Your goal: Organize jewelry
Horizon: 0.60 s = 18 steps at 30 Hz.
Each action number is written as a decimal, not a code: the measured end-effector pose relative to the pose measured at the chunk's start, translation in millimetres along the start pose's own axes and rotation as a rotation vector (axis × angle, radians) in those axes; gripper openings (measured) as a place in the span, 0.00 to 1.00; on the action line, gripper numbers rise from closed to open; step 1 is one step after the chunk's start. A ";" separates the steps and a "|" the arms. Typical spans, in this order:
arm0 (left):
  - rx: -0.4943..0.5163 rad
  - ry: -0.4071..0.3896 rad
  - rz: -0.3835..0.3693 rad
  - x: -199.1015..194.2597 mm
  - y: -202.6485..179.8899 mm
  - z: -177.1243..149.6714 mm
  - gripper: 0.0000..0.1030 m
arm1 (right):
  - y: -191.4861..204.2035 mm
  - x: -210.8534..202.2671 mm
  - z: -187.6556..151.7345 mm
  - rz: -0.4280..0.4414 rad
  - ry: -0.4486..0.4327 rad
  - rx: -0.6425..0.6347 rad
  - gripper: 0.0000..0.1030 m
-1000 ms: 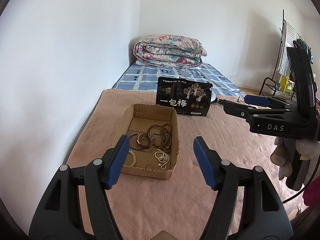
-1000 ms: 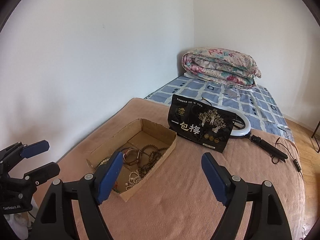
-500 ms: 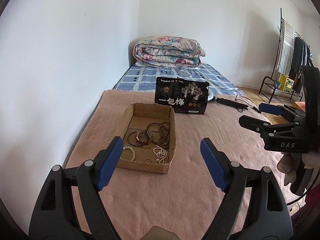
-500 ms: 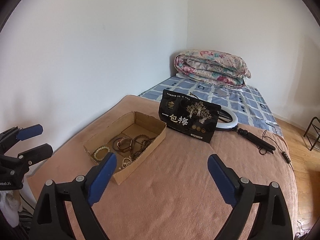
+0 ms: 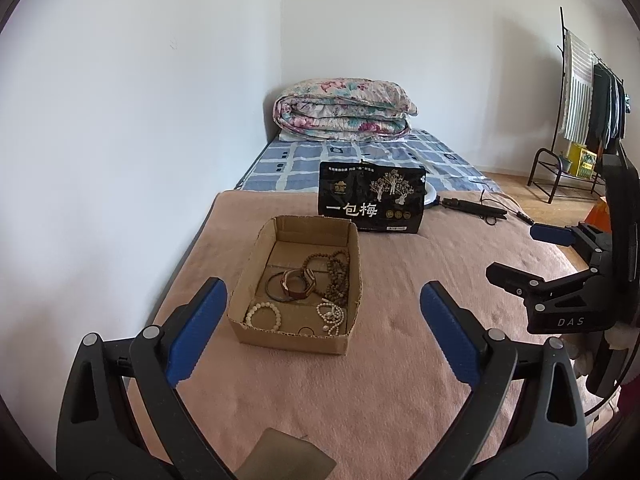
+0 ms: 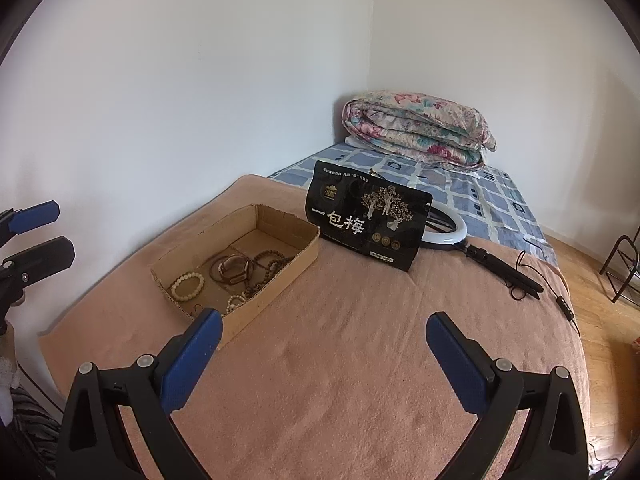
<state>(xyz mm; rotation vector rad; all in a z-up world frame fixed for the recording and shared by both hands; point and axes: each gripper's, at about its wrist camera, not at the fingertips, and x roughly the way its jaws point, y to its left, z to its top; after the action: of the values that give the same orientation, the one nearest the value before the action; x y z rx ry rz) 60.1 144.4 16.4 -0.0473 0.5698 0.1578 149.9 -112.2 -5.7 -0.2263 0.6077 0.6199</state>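
An open cardboard box (image 5: 256, 258) (image 6: 276, 294) lies on the pink blanket. It holds a white bead bracelet (image 5: 263, 314) (image 6: 187, 285), a watch (image 5: 299, 282) (image 6: 236, 270), brown bead strands (image 5: 336, 276) (image 6: 268, 266) and a small white strand (image 5: 331, 314). My left gripper (image 5: 322, 310) is open and empty, held back from the box's near end. My right gripper (image 6: 324, 336) is open and empty, right of the box; it also shows in the left wrist view (image 5: 520, 258). The left gripper shows in the right wrist view (image 6: 36, 236) at the far left.
A black snack bag (image 5: 371, 202) (image 6: 366, 216) stands behind the box. A ring light with handle and cable (image 6: 480, 250) lies to its right. A folded floral quilt (image 5: 344, 110) sits on the checked sheet. A clothes rack (image 5: 576, 100) stands at far right.
Both grippers have pulled back and up from the box, so it looks smaller and farther. Both jaws have opened wider. The right gripper has moved off to the right.
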 end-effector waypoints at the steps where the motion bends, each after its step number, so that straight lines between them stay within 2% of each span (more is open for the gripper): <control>1: 0.002 0.002 0.002 0.6 -0.9 0.0 0.96 | -0.2 -0.5 -0.3 0.003 0.000 0.002 1.00; 7: -0.012 0.025 0.028 3.6 -2.2 0.2 0.99 | -2.5 -1.5 -1.1 0.008 -0.004 0.008 1.00; 18: -0.003 0.031 0.040 4.3 -2.7 -0.2 1.00 | -3.2 -1.6 0.4 -0.001 -0.005 0.010 1.00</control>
<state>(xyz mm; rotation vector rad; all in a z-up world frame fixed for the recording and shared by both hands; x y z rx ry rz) 64.0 142.3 13.9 -0.0412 0.6019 0.1968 150.9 -115.4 -4.3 -0.2156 0.6053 0.6167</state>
